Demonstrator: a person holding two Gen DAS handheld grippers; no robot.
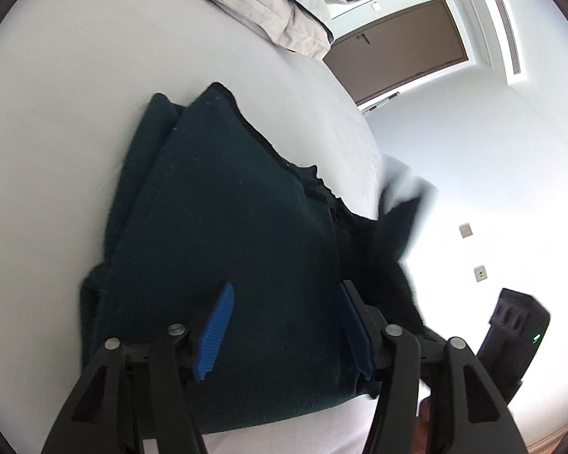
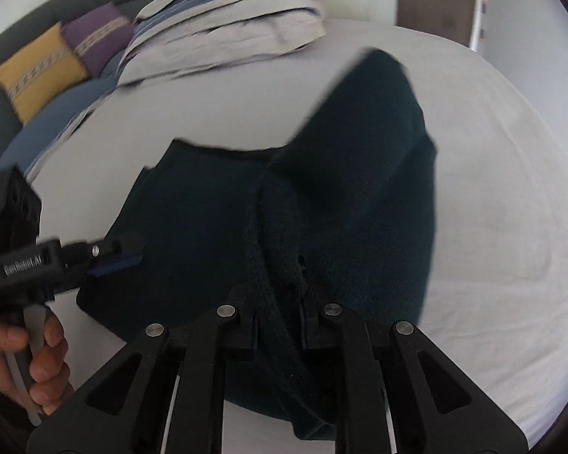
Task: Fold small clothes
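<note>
A dark green knit garment (image 1: pixel 223 227) lies partly folded on the white bed sheet (image 1: pixel 56 113). My left gripper (image 1: pixel 284 325) is open, its blue pads (image 1: pixel 216 333) spread just above the garment's near part. In the right wrist view the garment (image 2: pixel 216 219) spreads across the middle, with one part (image 2: pixel 371 143) lifted and blurred. My right gripper (image 2: pixel 278 321) is shut on a bunched edge of the garment. The left gripper (image 2: pixel 117 255) shows at the left of that view, held by a hand (image 2: pixel 38 359).
A pile of light folded clothes (image 2: pixel 238 30) lies at the far side of the bed, also in the left wrist view (image 1: pixel 284 7). Yellow and purple cushions (image 2: pixel 56 64) sit on a dark sofa. A black device (image 1: pixel 511 344) stands by the wall.
</note>
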